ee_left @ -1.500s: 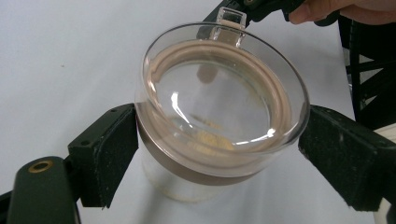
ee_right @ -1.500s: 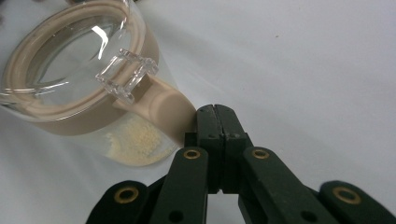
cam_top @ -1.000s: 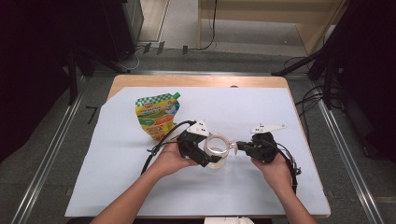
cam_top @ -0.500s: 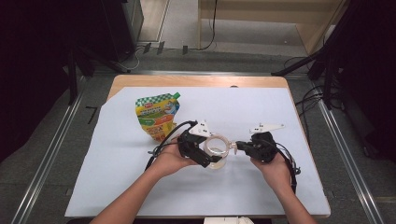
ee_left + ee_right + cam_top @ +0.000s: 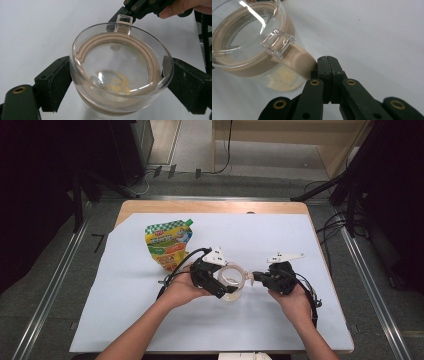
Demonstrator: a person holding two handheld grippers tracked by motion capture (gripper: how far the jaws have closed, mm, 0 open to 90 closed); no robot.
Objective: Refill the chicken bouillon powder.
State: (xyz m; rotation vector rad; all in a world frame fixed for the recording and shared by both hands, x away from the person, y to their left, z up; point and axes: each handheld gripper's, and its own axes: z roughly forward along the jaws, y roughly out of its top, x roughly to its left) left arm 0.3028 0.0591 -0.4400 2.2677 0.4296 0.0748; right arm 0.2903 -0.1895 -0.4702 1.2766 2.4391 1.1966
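A clear glass jar (image 5: 234,277) with a beige seal ring and a clear lid stands on the white mat. My left gripper (image 5: 121,83) is shut on the jar (image 5: 120,75), one black jaw pressing each side of its wall. A little pale powder (image 5: 283,77) lies at the jar's bottom. My right gripper (image 5: 327,61) is shut with nothing between its jaws. Its tips rest against the beige tab (image 5: 299,61) under the clear latch (image 5: 277,43). In the high view the left gripper (image 5: 224,282) and the right gripper (image 5: 256,276) meet at the jar from either side.
A green and yellow stand-up pouch (image 5: 169,244) lies on the white mat (image 5: 300,245), to the left of and behind the jar. The mat covers a wooden table (image 5: 210,206). Cables trail from both grippers toward the person.
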